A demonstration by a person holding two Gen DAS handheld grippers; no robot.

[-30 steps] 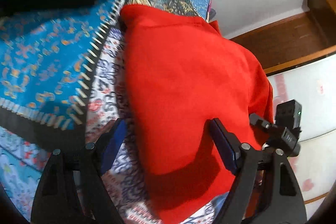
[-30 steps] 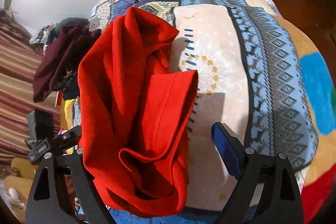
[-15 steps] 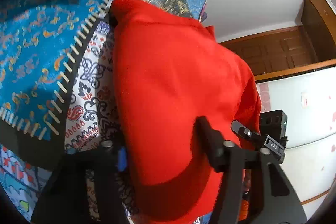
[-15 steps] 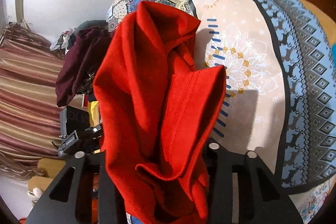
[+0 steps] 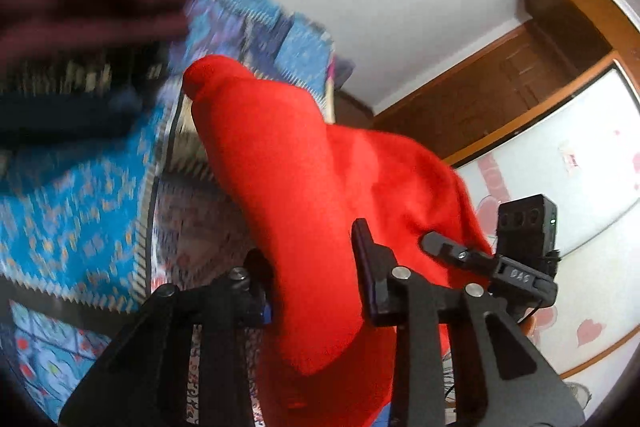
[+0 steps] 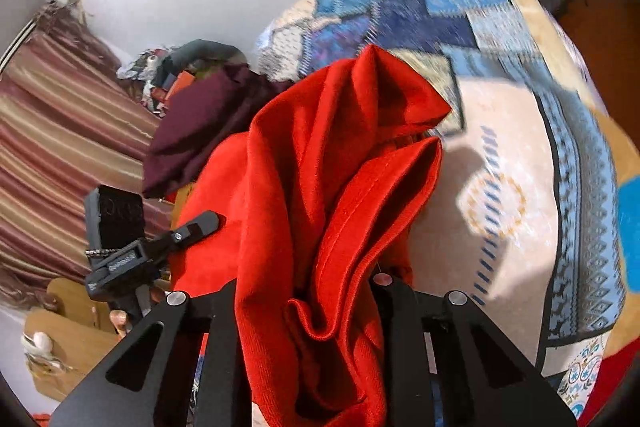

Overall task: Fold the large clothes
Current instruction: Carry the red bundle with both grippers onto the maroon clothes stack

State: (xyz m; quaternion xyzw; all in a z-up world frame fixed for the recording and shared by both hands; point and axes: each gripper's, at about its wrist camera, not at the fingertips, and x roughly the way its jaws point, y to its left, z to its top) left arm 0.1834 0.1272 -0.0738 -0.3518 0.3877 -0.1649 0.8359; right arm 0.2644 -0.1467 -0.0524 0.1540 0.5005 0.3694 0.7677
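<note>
- The red garment (image 5: 304,195) is gathered up off the bed (image 6: 520,155), bunched in thick, uneven folds, with only its far end trailing toward the patterned bedspread (image 5: 80,195).
- The left gripper (image 5: 316,279) has its jaws clamped on one part of the red cloth, which fills the gap between them and hangs below.
- The right gripper (image 6: 308,291) is likewise clenched on a wad of the cloth; a stitched hem (image 6: 372,195) curls over just above its jaws.
- The two grippers hold the garment near each other, each visible in the other's view.
- Progress, as a judgement: the garment is held but not folded. No flat, squared layer shows, only crumpled doubling.
- Left to do, most likely: spread it flat on the bed, align its edges, and make the folds.
- A maroon garment (image 6: 200,119) lies heaped at the bed's edge, apart from the held cloth, apparently also unfolded.
</note>
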